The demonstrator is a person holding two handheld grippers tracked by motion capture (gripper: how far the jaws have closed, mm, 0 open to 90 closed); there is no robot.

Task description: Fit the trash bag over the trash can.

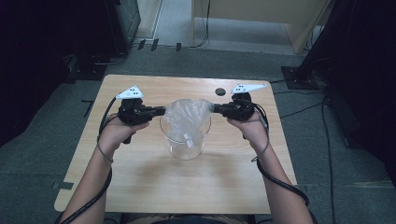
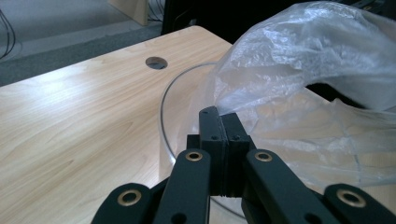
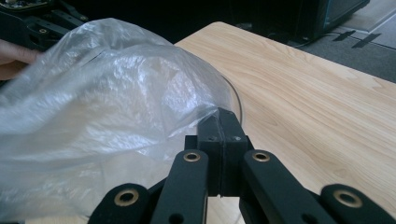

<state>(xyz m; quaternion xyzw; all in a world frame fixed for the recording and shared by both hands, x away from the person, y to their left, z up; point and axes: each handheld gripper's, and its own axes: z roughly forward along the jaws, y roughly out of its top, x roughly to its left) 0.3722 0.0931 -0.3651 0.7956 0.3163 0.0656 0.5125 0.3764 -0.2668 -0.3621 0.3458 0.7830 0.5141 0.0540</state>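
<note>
A clear glass jar [image 1: 186, 140] stands at the middle of the wooden table [image 1: 140, 182]. A thin clear plastic bag [image 1: 187, 114] hangs over its mouth, stretched between my two grippers. My left gripper [image 1: 163, 111] is shut on the bag's left edge, with the jaws pressed together on the film [image 2: 222, 119]. My right gripper [image 1: 215, 109] is shut on the bag's right edge [image 3: 219, 116]. The bag [image 2: 317, 70] billows above the jar's rim [image 2: 182, 79]. In the right gripper view the bag [image 3: 107, 107] hides most of the jar.
A round cable hole [image 1: 220, 91] sits in the table near its far edge. Cables trail from both grippers along the person's forearms. Dark stands and cables lie on the carpet around the table. A pale wooden bench [image 1: 299, 18] stands beyond.
</note>
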